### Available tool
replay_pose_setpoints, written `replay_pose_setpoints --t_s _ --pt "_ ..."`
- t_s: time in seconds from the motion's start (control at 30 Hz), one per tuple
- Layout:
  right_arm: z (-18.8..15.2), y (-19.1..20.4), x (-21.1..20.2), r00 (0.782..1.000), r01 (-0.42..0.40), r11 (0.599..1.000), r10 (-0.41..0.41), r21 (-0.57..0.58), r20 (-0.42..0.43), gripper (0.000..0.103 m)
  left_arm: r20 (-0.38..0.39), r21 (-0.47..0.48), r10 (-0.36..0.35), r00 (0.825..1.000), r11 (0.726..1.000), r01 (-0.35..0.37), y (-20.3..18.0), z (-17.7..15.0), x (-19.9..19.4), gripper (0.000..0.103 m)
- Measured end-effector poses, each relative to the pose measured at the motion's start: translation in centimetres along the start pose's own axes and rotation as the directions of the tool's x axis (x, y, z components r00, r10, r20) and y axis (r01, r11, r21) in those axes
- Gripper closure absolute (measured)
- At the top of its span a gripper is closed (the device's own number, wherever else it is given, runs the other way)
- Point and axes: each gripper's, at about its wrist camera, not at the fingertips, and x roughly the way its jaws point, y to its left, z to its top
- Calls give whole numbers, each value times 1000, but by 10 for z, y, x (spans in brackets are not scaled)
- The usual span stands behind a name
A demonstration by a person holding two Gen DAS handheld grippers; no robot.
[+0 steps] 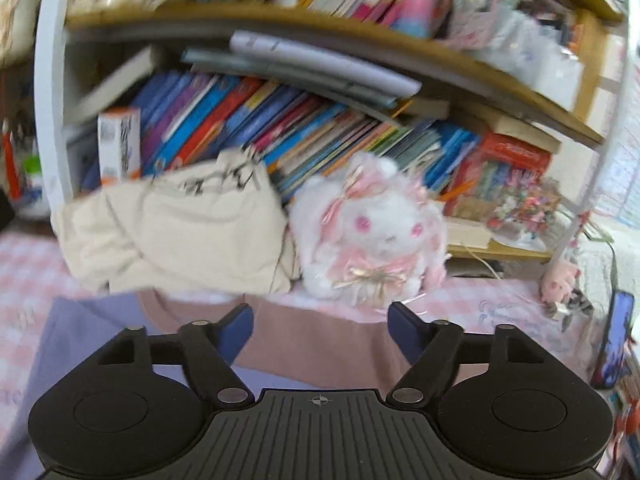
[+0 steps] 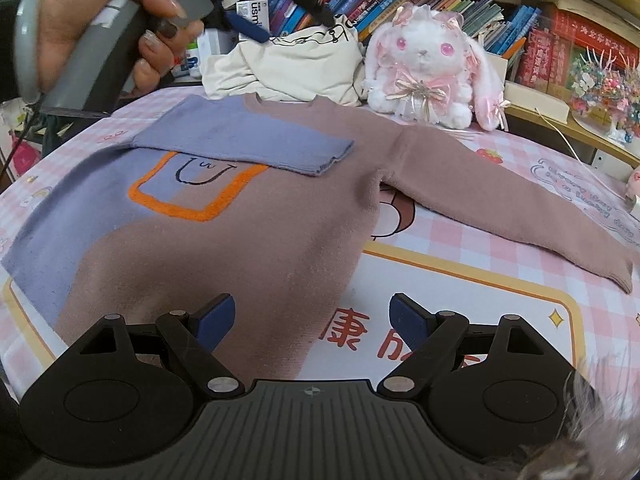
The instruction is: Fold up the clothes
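Note:
A sweater lies flat on the table, mauve with a lavender side and an orange square around a smiley. Its lavender sleeve is folded across the chest. The mauve sleeve stretches out to the right. My right gripper hovers open over the sweater's lower hem, with nothing between its fingers. My left gripper is open above the sweater's neck area and faces the shelf, holding nothing. In the right wrist view a hand grips its grey handle at the far left.
A crumpled cream garment and a white-and-pink plush bunny sit behind the sweater's collar. Behind them stands a bookshelf packed with books. A phone leans at the right edge. A pink checked cover lies on the table.

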Motion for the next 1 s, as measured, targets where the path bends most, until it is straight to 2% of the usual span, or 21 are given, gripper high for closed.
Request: replay_pose_setpoints --t_s 0.07,0.17,0.3,0.37,0.57,0.67,0.8,1.0 --pt "1 1 1 1000 -8 1000 8 -5 -1 19 -2 49 24 1000 999 -24 0 -4 -10 24" --pt "1 2 2 1000 -14 1000 14 -7 -3 20 -20 117 112 994 987 -109 8 -20 -27 24" --pt "3 -1 4 1000 -6 1000 6 -1 -5 20 -81 167 228 970 963 -212 28 -52 -49 24" --pt "4 -3 5 1000 6 1000 -6 3 -5 20 -119 182 290 950 947 -266 40 -70 -60 24" --pt "7 -7 9 1000 16 1000 -15 6 -22 20 -198 174 459 866 886 -430 77 -117 -92 18" --pt "8 -6 10 1000 20 1000 -19 8 -24 21 -232 132 492 839 871 -474 96 -131 -105 18" --pt "9 -6 12 999 39 999 -39 27 -31 22 -256 103 516 817 855 -508 115 -138 -111 18" --pt "9 -9 10 995 94 991 -91 91 -39 22 -245 130 527 814 850 -511 124 -134 -101 17"
